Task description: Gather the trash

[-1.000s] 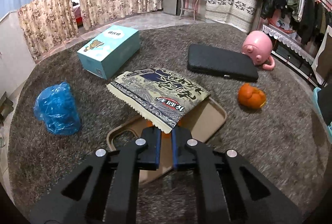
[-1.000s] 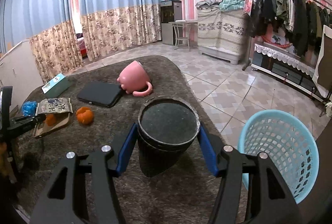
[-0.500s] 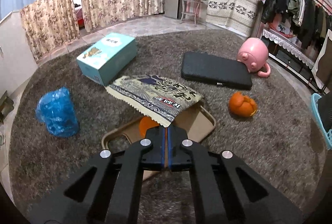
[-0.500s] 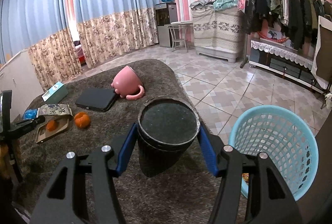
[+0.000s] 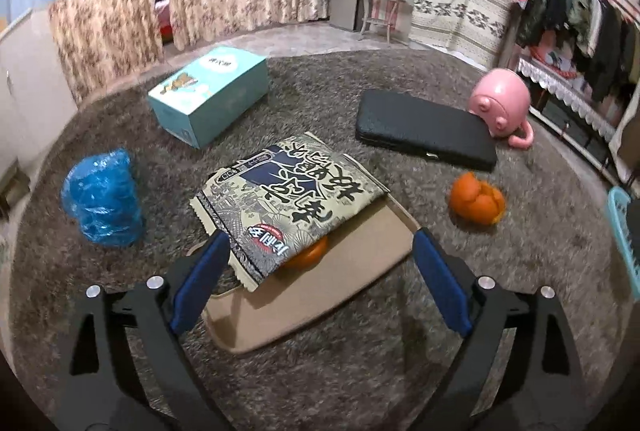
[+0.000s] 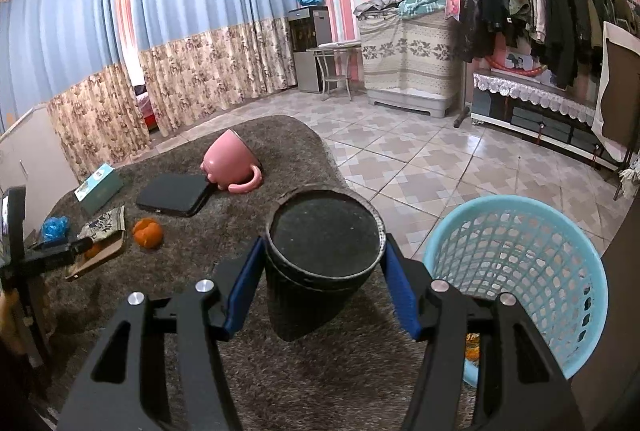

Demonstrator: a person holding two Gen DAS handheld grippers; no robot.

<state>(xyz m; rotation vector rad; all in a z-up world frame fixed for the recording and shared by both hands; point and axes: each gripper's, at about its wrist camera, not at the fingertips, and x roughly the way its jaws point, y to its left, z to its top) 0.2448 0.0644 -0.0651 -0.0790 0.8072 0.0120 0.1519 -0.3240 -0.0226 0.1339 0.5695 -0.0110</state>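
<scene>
Nearby, snack bag [image 5: 292, 191] overlaps tray [image 5: 320, 295], hiding an orange [image 5: 308, 255].

shaggy grey-brown pile rug [image 5: 320, 371], rough and matt. on it a smooth matt tan plastic tray [image 5: 320, 295], overlapped by a printed, glossy foil snack bag [image 5: 288, 199]. left of the tray, crinkled shiny blue plastic bag [image 5: 102, 205]; right of it, dimpled orange peel [image 5: 476, 201]. behind the tray, a matt card box [image 5: 210, 93], a grained black case [image 5: 424, 129], a glossy pink mug [image 5: 500, 103]. perforated light-blue plastic basket [image 6: 516, 263].
</scene>
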